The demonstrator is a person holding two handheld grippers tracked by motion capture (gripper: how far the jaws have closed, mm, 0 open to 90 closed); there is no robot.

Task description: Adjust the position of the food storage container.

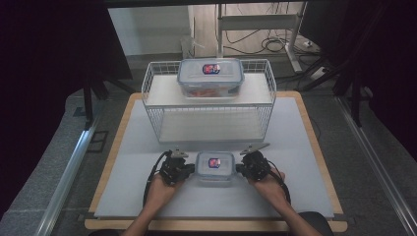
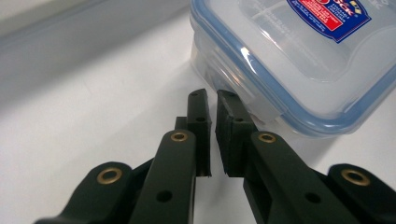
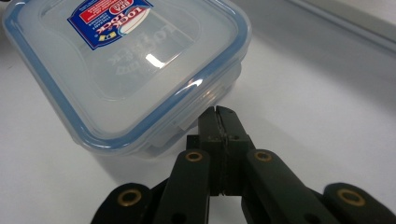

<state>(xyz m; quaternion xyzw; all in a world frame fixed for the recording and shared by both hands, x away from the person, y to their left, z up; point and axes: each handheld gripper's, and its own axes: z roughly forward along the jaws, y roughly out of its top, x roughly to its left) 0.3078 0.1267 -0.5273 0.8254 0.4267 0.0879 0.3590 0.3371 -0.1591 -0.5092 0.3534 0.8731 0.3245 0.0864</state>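
Observation:
A small clear container (image 1: 215, 167) with a blue-rimmed lid and a red and blue label sits on the grey mat near the front, between my two grippers. My left gripper (image 1: 189, 169) is at its left end. In the left gripper view its jaws (image 2: 212, 99) are all but shut, with a thin slit and nothing in it, and the right fingertip (image 2: 229, 100) touches the lid's side flap (image 2: 264, 112). My right gripper (image 1: 241, 168) is at the container's right end. Its jaws (image 3: 217, 112) are shut, with the tips against the container (image 3: 126, 70) below the rim.
A white wire rack (image 1: 209, 101) stands behind the container at mid-table, with a larger lidded container (image 1: 210, 77) on its top shelf. Its lower shelf (image 1: 209, 125) is bare. The grey mat (image 1: 137, 167) lies on a wooden table with dark floor around it.

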